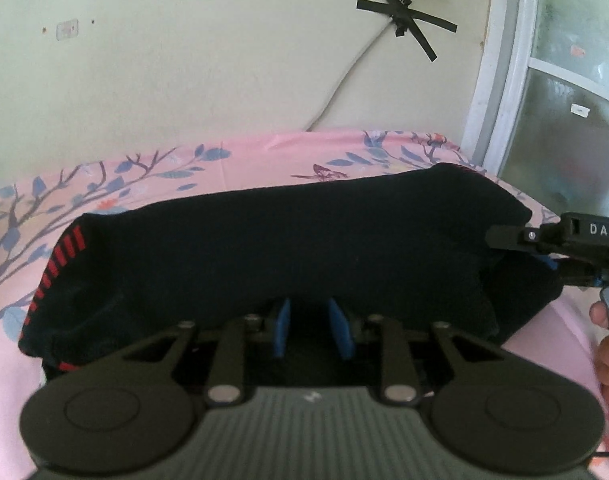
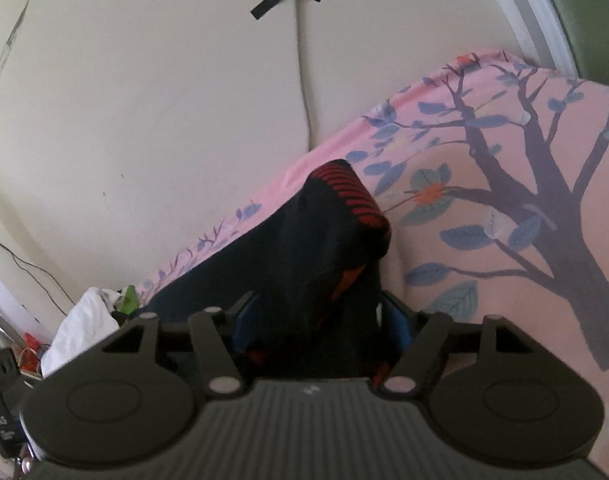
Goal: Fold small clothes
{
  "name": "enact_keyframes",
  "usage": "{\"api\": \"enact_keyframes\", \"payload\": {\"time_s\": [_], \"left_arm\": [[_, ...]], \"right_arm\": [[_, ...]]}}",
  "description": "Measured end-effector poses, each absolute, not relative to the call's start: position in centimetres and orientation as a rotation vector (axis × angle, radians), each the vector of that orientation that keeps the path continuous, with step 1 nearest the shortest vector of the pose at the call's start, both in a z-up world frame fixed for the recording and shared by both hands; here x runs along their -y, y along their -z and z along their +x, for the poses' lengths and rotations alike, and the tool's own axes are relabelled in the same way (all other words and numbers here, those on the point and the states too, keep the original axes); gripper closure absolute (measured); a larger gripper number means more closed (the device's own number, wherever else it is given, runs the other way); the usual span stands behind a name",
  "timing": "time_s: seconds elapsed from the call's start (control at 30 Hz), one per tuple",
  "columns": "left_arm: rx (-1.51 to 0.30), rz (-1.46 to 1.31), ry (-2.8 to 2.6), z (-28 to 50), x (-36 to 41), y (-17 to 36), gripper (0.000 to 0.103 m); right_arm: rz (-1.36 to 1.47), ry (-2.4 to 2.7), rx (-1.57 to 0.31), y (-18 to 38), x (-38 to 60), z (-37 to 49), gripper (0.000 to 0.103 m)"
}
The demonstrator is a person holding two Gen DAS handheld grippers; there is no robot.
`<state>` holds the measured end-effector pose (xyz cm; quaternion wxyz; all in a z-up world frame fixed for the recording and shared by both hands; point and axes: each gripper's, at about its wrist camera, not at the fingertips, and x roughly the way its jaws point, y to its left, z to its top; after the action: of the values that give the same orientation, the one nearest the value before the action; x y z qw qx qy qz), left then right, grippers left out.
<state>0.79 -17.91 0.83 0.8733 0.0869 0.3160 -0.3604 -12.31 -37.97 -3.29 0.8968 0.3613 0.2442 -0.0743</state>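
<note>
Both fingers pinch the black garment (image 1: 288,240); only the right wrist view shows a white cloth (image 2: 84,328).

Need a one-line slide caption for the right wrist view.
Right gripper around bunched black garment with red-striped trim over pink floral sheet.

Soft, matt black knit cloth garment with red-striped trim (image 1: 288,240) lies on a smooth pink floral cotton-like sheet (image 1: 256,156); matt black plastic left gripper (image 1: 310,330), ribbed grey housing, blue rubbery pads.
</note>
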Motion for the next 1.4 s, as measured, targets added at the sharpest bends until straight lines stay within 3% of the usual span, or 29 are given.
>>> {"api": "enact_keyframes", "payload": {"time_s": [0.1, 0.23, 0.53, 0.63, 0.67, 0.7, 0.77, 0.8, 1.0, 1.4], "left_arm": [[-0.65, 0.182, 0.754, 0.7, 17.8, -0.8, 0.079], [-0.646, 0.175, 0.757, 0.7, 17.6, -0.8, 0.079], [-0.642, 0.164, 0.777, 0.7, 17.2, -0.8, 0.071], [-0.633, 0.173, 0.782, 0.4, 17.2, -0.8, 0.062], [-0.628, 0.178, 0.783, 0.3, 17.3, -0.8, 0.054], [-0.623, 0.185, 0.774, 0.1, 17.3, -0.8, 0.034], [-0.616, 0.18, 0.739, 0.2, 17.2, -1.0, 0.006], [-0.615, 0.154, 0.736, 0.3, 16.8, -1.1, 0.004], [-0.691, 0.012, 0.757, 2.4, 15.0, -0.9, 0.003], [-0.7, 0.04, 0.763, 2.1, 15.4, -0.6, 0.0]], "right_arm": [[0.794, 0.138, -0.485, 3.7, 38.6, -12.7, 0.033], [0.759, 0.107, -0.491, 3.5, 38.1, -12.2, 0.019], [0.745, 0.097, -0.487, 3.3, 37.7, -11.9, 0.017], [0.747, 0.095, -0.485, 3.3, 37.7, -11.9, 0.017], [0.746, 0.093, -0.485, 3.3, 37.7, -11.9, 0.016], [0.745, 0.091, -0.483, 3.3, 37.7, -11.9, 0.016], [0.742, 0.093, -0.482, 3.3, 37.6, -11.9, 0.016], [0.739, 0.094, -0.479, 3.3, 37.5, -11.9, 0.016], [0.725, 0.095, -0.475, 3.2, 37.3, -11.9, 0.015], [0.697, 0.121, -0.468, 3.2, 36.3, -12.5, 0.014]]}}
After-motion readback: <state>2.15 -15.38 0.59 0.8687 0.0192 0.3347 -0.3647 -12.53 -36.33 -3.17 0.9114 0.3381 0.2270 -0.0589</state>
